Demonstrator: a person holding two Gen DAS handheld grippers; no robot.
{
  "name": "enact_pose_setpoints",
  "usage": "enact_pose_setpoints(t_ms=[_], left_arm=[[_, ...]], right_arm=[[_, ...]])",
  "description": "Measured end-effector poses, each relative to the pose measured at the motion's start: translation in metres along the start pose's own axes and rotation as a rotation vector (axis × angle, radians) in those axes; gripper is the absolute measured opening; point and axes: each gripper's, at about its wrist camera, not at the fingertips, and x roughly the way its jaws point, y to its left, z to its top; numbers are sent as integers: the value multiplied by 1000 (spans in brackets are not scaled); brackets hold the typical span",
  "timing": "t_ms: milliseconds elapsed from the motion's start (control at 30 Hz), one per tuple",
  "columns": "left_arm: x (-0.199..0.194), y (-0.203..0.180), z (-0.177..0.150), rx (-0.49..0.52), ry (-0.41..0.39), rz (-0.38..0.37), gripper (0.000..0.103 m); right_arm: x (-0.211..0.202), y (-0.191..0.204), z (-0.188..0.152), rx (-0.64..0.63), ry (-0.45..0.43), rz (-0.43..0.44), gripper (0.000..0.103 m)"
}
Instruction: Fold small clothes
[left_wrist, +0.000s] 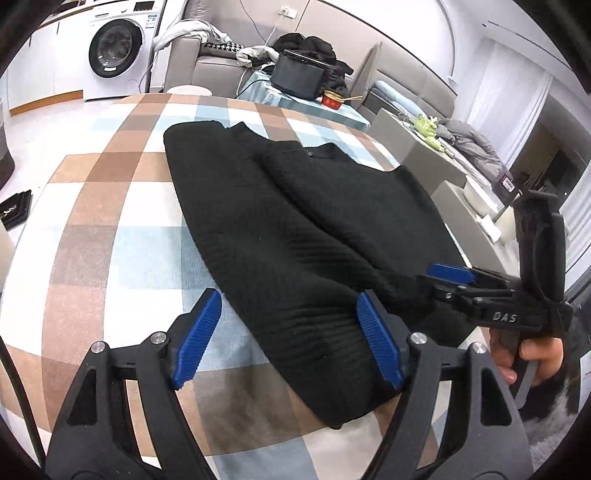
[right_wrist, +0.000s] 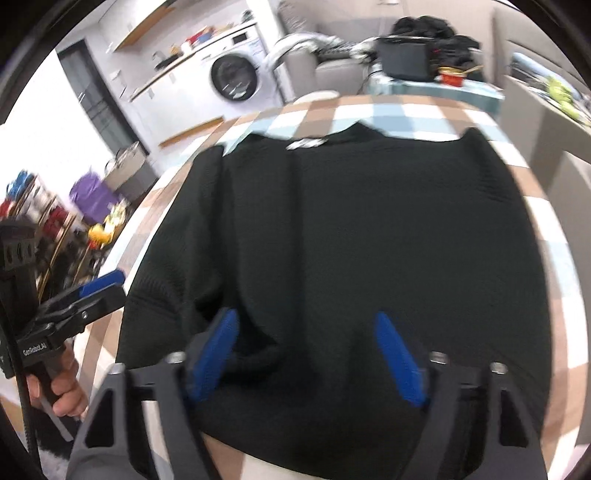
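Black ribbed knit sweater (left_wrist: 295, 229) lying flat on checked tablecloth of brown, pale blue and white squares (left_wrist: 110, 229), filling centre of left wrist view; one side folded over body, forming long ridge running from upper left toward lower centre. Neckline toward top of frame, hem toward bottom.

Left gripper (left_wrist: 288, 336) at bottom of left wrist view, black arms tipped with blue ribbed pads (left_wrist: 199, 332), jaws spread wide. Folded hem edge of sweater lying between pads, right pad at or just above fabric, left pad over bare cloth; no pinch visible.

Right gripper (left_wrist: 448, 275) entering from right edge of same view, blue-tipped fingers low over sweater's right hem, handle held in a hand (left_wrist: 532, 356) at lower right.

In right wrist view, heavily blurred: right gripper (right_wrist: 306, 354) at bottom centre, jaws spread, blue pads hovering over lower part of sweater (right_wrist: 351, 221); small bunched roll of fabric beside left pad, contact impossible to tell. White label (right_wrist: 306, 144) at collar near top centre. Left gripper (right_wrist: 101, 282) at left edge, gripped by a hand (right_wrist: 62, 391).

White front-loading washing machine (left_wrist: 114, 51) in upper left of left wrist view; black box-shaped container (left_wrist: 299, 74) at top centre.
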Motion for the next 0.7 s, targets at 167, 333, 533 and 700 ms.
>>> enact_pose_setpoints(t_ms=[167, 333, 533, 700], left_arm=[[10, -9, 0, 13, 12, -5, 73], [9, -9, 4, 6, -6, -12, 73], [9, -8, 13, 19, -9, -4, 73], [24, -15, 13, 38, 32, -19, 73]], right_arm=[[27, 7, -1, -11, 93, 69, 31], [22, 4, 4, 45, 56, 158, 9], [-37, -15, -15, 162, -28, 327, 8], [-7, -28, -46, 164, 104, 114, 15]])
